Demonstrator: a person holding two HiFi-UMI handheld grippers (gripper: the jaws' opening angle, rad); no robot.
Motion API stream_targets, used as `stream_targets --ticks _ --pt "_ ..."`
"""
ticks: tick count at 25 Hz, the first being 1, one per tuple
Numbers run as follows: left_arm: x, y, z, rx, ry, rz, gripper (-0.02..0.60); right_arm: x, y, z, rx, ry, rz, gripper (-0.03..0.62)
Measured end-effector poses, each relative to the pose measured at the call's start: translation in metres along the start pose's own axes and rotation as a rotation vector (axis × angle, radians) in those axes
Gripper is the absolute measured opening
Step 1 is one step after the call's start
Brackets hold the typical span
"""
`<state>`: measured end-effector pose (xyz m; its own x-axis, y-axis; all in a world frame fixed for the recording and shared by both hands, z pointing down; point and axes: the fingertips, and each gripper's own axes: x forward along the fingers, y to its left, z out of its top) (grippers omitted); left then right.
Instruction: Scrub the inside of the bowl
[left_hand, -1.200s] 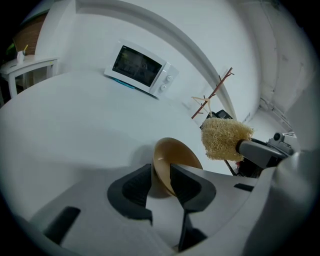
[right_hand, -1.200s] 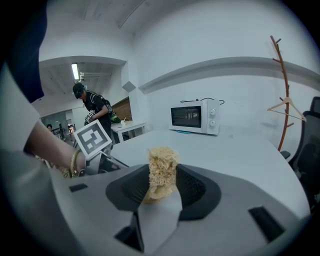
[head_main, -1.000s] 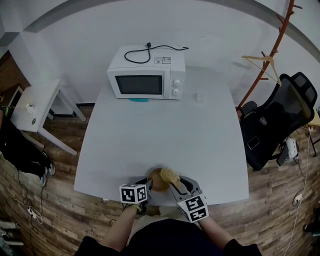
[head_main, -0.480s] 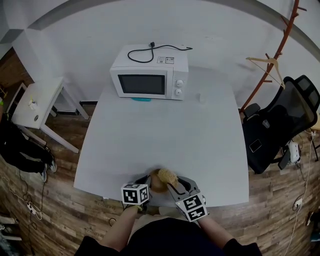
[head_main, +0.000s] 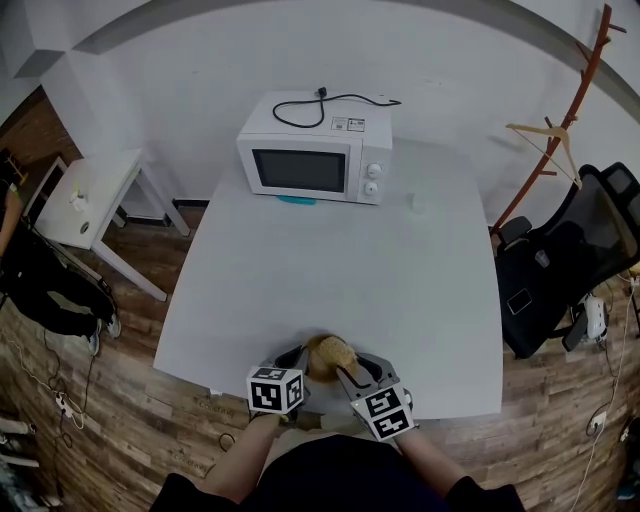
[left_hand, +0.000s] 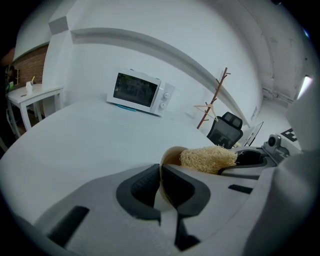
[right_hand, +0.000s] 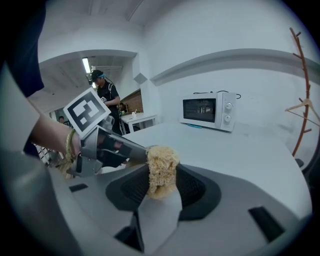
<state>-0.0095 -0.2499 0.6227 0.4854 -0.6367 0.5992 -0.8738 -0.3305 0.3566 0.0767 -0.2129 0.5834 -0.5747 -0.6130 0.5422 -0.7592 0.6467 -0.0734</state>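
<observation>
**Bowl (left_hand: 171, 155) pinched at the near edge of the worktop (head_main: 330, 260)**

Tan, thin-walled, with the rim pinched in the left claw (left_hand: 161, 186), jaws just closing on it. Pale fibrous scrubber (right_hand: 161, 167) clenched in the right claw (right_hand: 162, 187), lying at the bowl's mouth. Microwave (head_main: 315, 160) at the far side. Around: wooden floor (head_main: 120, 400), coat stand (head_main: 543, 140), black chair (head_main: 580, 250). Bowl's inside mostly covered by scrubber and claws. Resting or lifted, hard to tell.

Loofah scrubber (right_hand: 161, 167) between the jaws
</observation>
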Motion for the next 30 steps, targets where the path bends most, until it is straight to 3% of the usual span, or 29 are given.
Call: stream_targets --ticks 30 --pt "-0.029 0.0 0.01 0.053 -0.058 -0.015 0.032 0.018 0.044 0.009 -0.064 0.047 0.086 0.164"
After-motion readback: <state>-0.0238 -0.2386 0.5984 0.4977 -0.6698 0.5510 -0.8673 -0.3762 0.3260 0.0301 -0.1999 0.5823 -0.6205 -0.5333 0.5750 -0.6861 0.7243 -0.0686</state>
